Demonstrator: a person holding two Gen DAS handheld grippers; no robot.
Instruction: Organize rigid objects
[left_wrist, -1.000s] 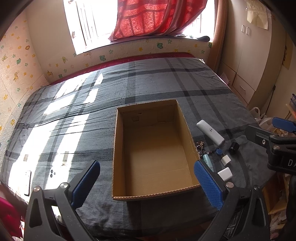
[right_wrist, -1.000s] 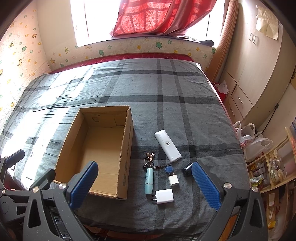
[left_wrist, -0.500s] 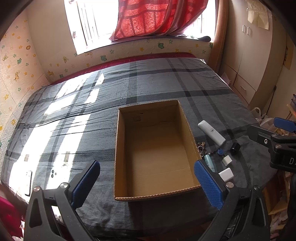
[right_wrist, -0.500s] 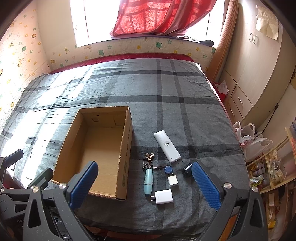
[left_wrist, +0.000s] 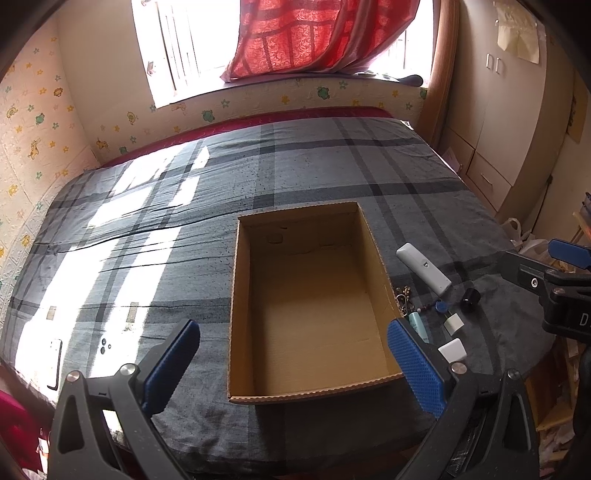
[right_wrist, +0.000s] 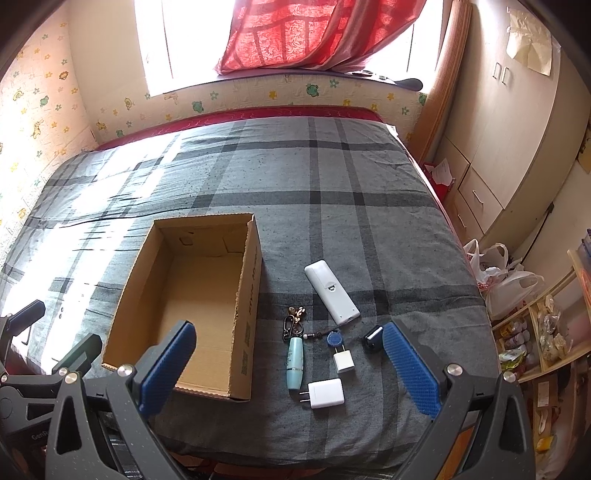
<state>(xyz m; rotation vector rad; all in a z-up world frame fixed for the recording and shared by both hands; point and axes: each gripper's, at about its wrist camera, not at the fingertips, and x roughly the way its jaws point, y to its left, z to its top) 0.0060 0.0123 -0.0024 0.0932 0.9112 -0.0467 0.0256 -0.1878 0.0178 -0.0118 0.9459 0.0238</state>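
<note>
An empty open cardboard box (left_wrist: 380, 254) (right_wrist: 249, 291) lies on the grey plaid bed. To its right lie a white remote (right_wrist: 331, 292) (left_wrist: 423, 268), a teal tube (right_wrist: 295, 357) on a keyring (right_wrist: 293, 323), a blue fob (right_wrist: 334, 338), a small white plug (right_wrist: 343, 362), a larger white charger (right_wrist: 325, 393) (left_wrist: 452, 350) and a small black object (right_wrist: 372, 338) (left_wrist: 471, 296). My left gripper (left_wrist: 291, 365) hangs open before the box. My right gripper (right_wrist: 288, 367) hangs open above the tube and chargers, holding nothing.
Two phones (left_wrist: 55, 358) (left_wrist: 105, 345) lie at the bed's near-left edge in sunlight. A wardrobe (right_wrist: 517, 122) stands on the right, with plastic bags (right_wrist: 506, 277) and shelves (right_wrist: 543, 332) beside the bed. The bed's far half is bare blanket.
The left wrist view has shifted slightly, so the box sits a little further right and up. The right wrist view has barely moved. Both grippers stay open.
</note>
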